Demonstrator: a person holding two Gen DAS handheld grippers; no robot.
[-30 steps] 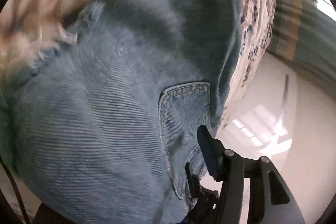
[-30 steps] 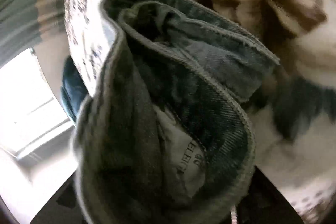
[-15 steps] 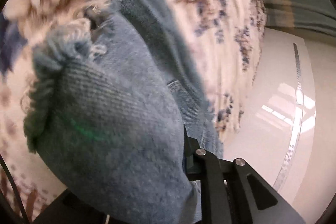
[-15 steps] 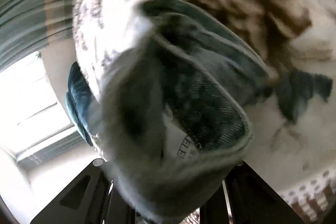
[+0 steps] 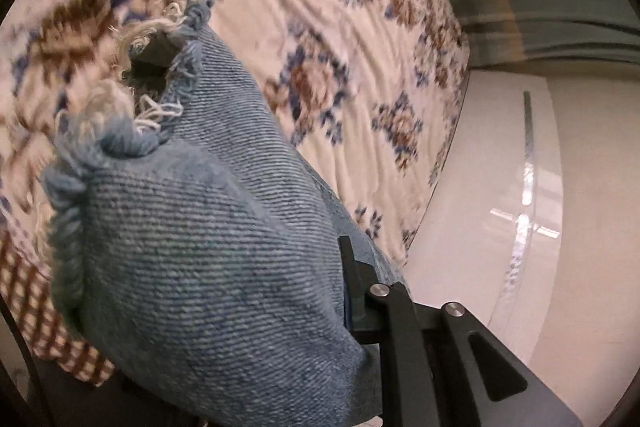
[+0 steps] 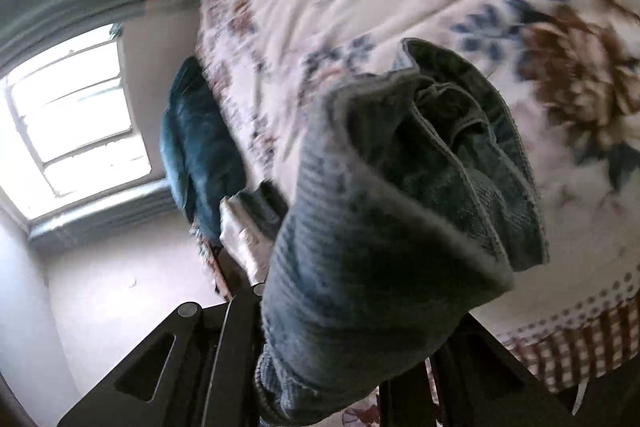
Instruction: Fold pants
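The pants are light blue denim. In the left wrist view a frayed leg hem (image 5: 200, 227) bulges over my left gripper (image 5: 336, 307), which is shut on the cloth; only its right finger (image 5: 352, 279) shows. In the right wrist view the waistband end (image 6: 400, 227) is bunched over my right gripper (image 6: 352, 359), which is shut on it; the fingertips are hidden under the denim. Both ends hang lifted above the bed.
A bed with a cream floral cover (image 5: 360, 47) lies below, with a red checked skirt (image 6: 580, 343) at its edge. A dark teal cushion (image 6: 200, 147) sits at the bed's side. A window (image 6: 72, 115) and pale floor (image 5: 500, 207) lie beyond.
Both grippers have lifted and pulled back from the bed with the denim. The pants no longer fill the views, and more of the floral cover shows.
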